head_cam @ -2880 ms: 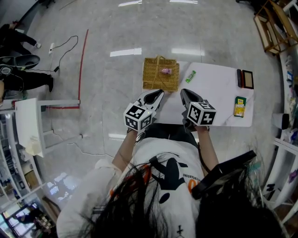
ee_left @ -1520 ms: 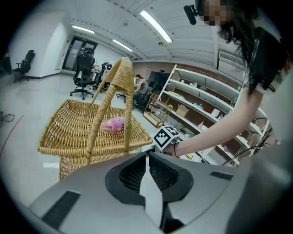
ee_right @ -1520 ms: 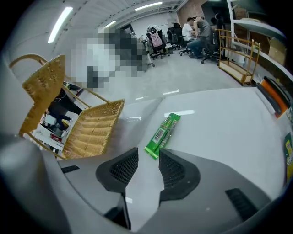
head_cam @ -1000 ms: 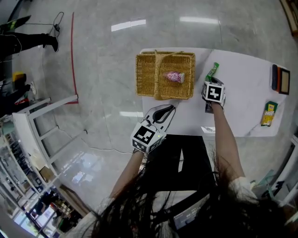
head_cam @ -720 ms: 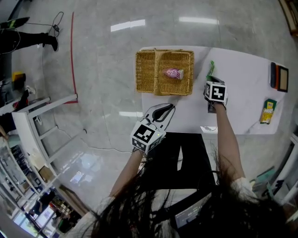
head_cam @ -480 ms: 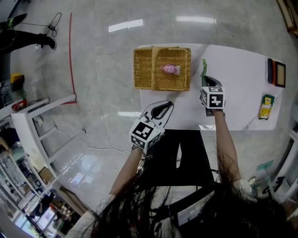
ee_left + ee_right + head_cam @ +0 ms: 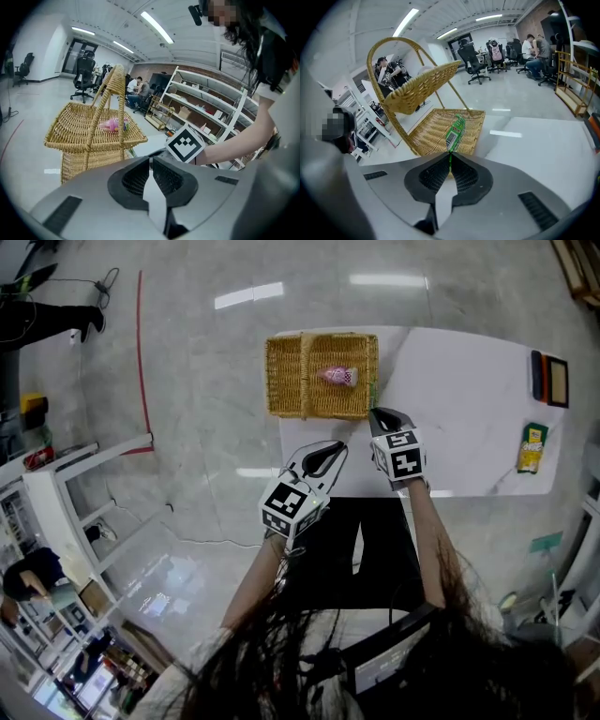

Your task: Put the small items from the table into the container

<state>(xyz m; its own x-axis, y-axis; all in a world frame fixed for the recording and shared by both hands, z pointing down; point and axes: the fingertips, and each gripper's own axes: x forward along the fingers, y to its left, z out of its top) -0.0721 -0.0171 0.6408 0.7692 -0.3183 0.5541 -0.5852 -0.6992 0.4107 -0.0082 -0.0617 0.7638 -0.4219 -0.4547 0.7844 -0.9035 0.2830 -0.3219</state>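
While right tongs (image 7: pixel 450 160) pinch green packet (image 7: pixel 455 129) — basket (image 7: pixel 286 381) sits close

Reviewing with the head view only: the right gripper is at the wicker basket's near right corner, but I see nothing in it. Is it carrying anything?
Observer: Yes. The right gripper is shut on one end of a thin green packet.
Operator: Any print on it?
Observer: A barcode faces that gripper's camera; the packet shows against the wicker basket's weave.
Operator: And the left gripper?
Observer: The left gripper is shut, with nothing between its fingers.
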